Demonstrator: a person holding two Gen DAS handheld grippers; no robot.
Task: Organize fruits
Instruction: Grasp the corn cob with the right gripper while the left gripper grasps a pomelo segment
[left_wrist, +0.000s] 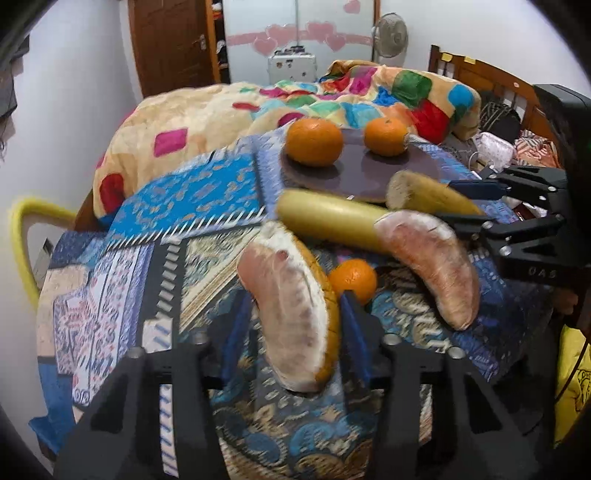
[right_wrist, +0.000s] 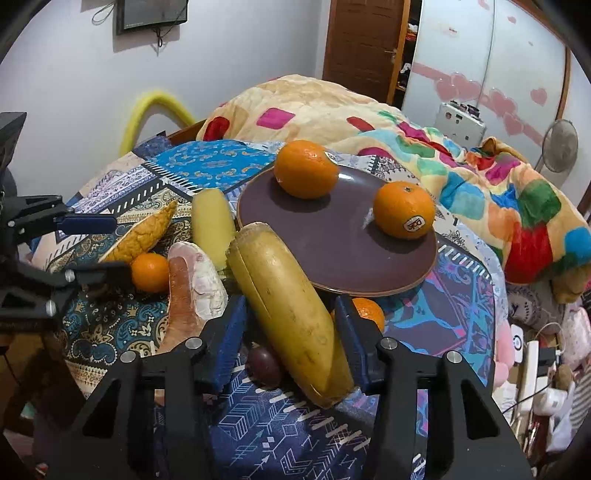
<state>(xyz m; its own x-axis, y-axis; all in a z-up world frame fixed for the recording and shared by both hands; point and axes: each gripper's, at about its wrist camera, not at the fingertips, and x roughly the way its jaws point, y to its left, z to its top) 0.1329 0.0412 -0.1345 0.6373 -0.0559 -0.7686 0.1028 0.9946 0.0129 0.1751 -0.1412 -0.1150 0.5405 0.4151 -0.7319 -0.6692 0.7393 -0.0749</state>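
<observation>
Right wrist view, nearest: right gripper (right_wrist: 290, 301) straddles a banana (right_wrist: 288, 295) that lies on the patterned cloth (right_wrist: 288, 435) with its far end against the plate rim. Jaws part closed. The right pad looks to sit on the peel and the left pad shows a slim dark gap, so no clamp yet. A dark round fruit (right_wrist: 264, 363) lies on the cloth under the banana's left side. A small orange (right_wrist: 367, 312) peeks out behind the right pad, just under the plate edge.

Left wrist view, nearest: left gripper (left_wrist: 295, 299) brackets a pomelo wedge (left_wrist: 288, 317), pink flesh to the left, yellow rind to the right. Jaws narrow, pads very near both faces. Can't tell whether they press on it.

Just behind that wedge sits another small orange (left_wrist: 352, 278). Right of it lies a second pomelo wedge (left_wrist: 432, 258), flesh up, not held. Behind both lies a pale yellow cylinder-shaped fruit (left_wrist: 328, 218), on the cloth beside the plate's left edge.

Mid scene: dark purple plate (right_wrist: 332, 251) on the cloth. Two oranges are on it, apart: the rear-left orange (right_wrist: 306, 168) and the right orange (right_wrist: 404, 208), which has a sticker facing the camera.

Far: colourful blanket (right_wrist: 369, 122) heaped behind the plate, then a brown door (right_wrist: 362, 44) and a standing fan (right_wrist: 559, 146) against the wall.
</observation>
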